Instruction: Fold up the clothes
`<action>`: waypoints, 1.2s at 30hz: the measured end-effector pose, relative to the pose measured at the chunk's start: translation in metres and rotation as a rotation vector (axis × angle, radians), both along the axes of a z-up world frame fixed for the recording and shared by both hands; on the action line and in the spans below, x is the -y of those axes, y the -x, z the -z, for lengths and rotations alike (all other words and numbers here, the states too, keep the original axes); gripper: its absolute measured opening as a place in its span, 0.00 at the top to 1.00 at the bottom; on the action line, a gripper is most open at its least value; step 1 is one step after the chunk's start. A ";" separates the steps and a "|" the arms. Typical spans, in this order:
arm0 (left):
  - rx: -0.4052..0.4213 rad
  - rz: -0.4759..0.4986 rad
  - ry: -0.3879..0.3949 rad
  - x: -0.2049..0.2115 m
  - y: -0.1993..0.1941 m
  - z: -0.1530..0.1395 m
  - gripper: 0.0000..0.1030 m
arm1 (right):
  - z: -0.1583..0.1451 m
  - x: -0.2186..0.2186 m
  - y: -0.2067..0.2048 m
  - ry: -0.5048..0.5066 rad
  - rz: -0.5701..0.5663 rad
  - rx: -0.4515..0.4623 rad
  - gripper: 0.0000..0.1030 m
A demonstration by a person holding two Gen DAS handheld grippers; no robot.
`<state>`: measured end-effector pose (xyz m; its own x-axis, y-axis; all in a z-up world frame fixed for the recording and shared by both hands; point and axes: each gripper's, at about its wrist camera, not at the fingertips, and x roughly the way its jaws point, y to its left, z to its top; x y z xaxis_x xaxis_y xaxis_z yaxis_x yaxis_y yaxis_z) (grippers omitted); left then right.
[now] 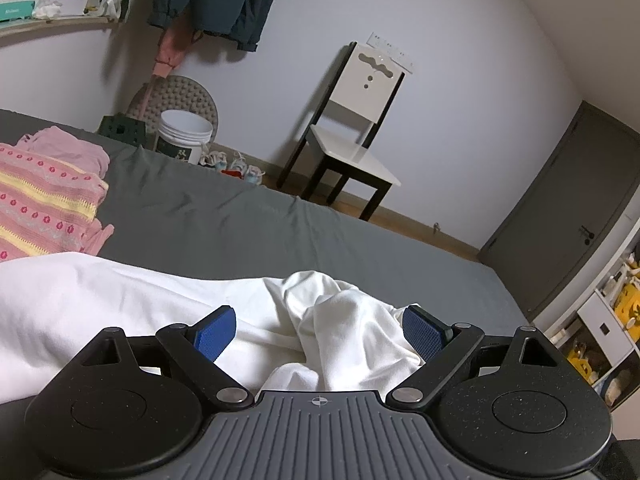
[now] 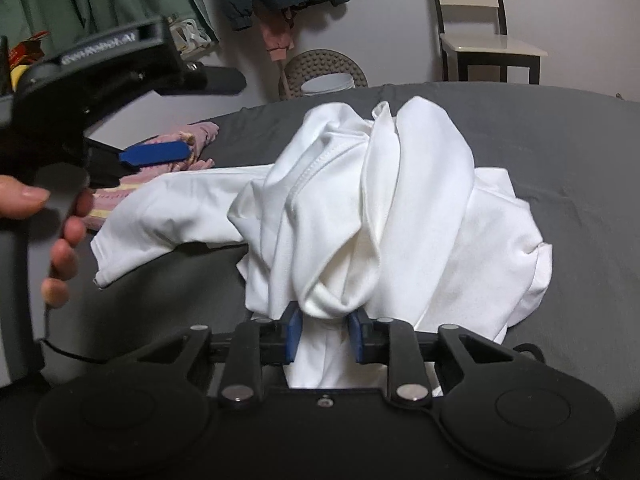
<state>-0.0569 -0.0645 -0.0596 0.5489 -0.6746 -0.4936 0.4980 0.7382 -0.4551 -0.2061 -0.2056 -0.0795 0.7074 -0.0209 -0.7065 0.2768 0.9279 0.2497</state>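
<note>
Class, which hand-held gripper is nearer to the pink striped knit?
Left. The left hand-held gripper hovers open beside the pink striped knit; the right hand-held gripper grips the white garment, farther off.

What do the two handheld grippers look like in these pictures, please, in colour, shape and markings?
Both are matte black. The left gripper has blue textured finger pads, linkage arms with silver rivets, round side discs, a ribbed grey centre plate with a crosshair mark, and white lettering on its side. The right gripper is alike, its centre plate plain black. A thin black cable trails off.

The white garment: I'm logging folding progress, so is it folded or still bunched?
Bunched. The white garment lies crumpled on the grey bed, one gathered end pinched in the right hand-held gripper.
</note>
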 end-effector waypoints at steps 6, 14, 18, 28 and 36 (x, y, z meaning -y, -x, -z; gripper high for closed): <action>-0.003 -0.005 0.005 -0.001 -0.001 0.000 0.12 | -0.017 0.000 0.019 0.111 -0.045 0.043 0.91; 0.068 -0.030 0.000 -0.013 -0.001 -0.013 0.12 | -0.110 -0.029 0.116 0.455 -0.428 0.201 0.92; 0.226 0.043 -0.082 -0.015 0.009 -0.033 0.12 | -0.124 -0.015 0.145 0.398 -0.489 0.084 0.92; 0.698 0.502 -0.429 0.008 0.065 -0.026 0.12 | -0.142 0.016 0.199 0.463 -0.409 0.021 0.92; 0.574 0.755 -0.088 0.010 0.072 -0.044 0.12 | -0.138 0.016 0.209 0.341 -0.459 -0.069 0.92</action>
